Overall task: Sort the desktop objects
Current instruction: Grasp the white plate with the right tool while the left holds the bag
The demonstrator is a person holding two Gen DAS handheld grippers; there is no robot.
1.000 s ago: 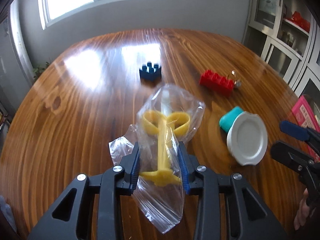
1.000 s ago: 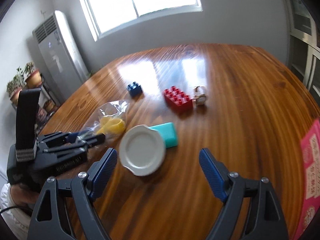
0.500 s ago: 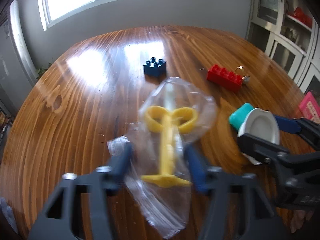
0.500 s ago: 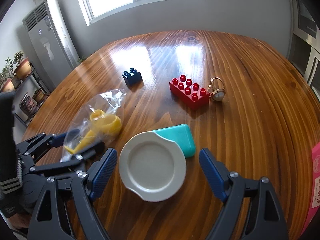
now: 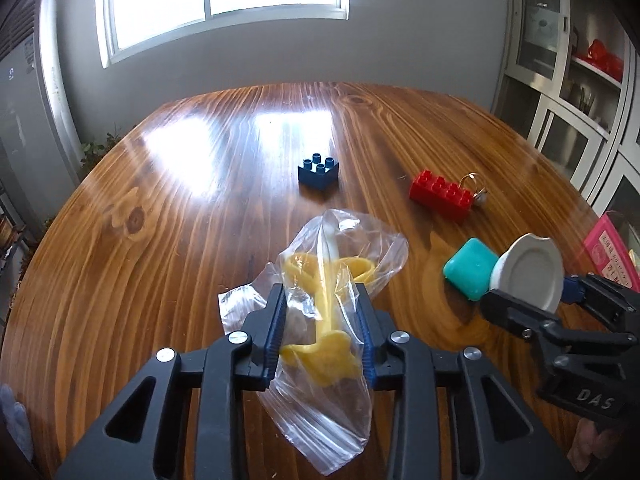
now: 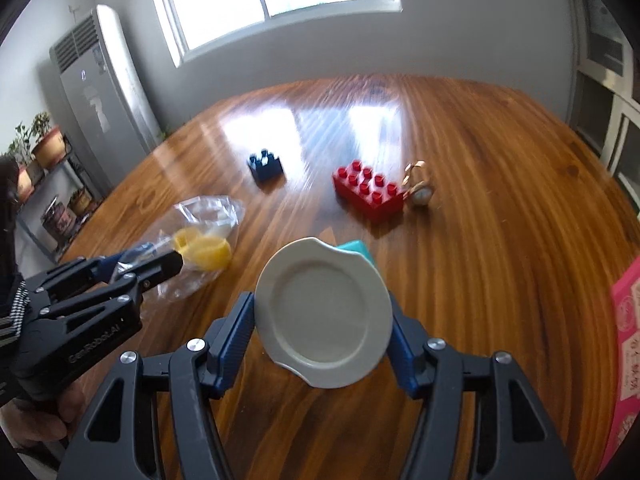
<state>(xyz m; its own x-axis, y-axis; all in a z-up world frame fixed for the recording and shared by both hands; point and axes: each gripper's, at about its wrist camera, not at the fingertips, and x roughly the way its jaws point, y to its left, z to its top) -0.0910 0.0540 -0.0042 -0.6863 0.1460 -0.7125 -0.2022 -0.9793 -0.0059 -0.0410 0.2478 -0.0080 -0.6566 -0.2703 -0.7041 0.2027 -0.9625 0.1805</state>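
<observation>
Two tools at work over a glossy wooden bench (image 5: 160,240), each hand-held.

Left tool (image 5: 322,332): jaws have just been closing, now narrow, blue pads pinched on a clear plastic bag (image 5: 340,408) with a yellow plastic piece (image 5: 324,352) inside. Bag hangs slack below the pads and balloons out ahead of the tips; the yellow piece's looped end lies forward of the fingers. In the right wrist view the same tool (image 6: 176,260) sits off to the left, bag (image 6: 204,212) crumpled at its tips.

Right tool (image 6: 322,320): jaws have just been closing, about half-wide, pads against opposite edges of a small white plate (image 6: 324,316). Plate stands tilted up on edge, face toward the camera. From the left wrist view, the right tool (image 5: 528,300) holds the plate (image 5: 528,276) clear of the wood on its near side.

Teal block (image 5: 470,274) lies just ahead of the plate, touching or nearly so; cannot tell which. Red brick (image 6: 368,190) farther ahead of the right tool, with a gold ring-like trinket (image 6: 418,190) right beside it. Dark blue brick (image 5: 318,172) well forward of the left tool, alone.

Pink box (image 6: 624,360) at the bench's right margin. A hand (image 6: 44,416) grips the left tool's handle.
</observation>
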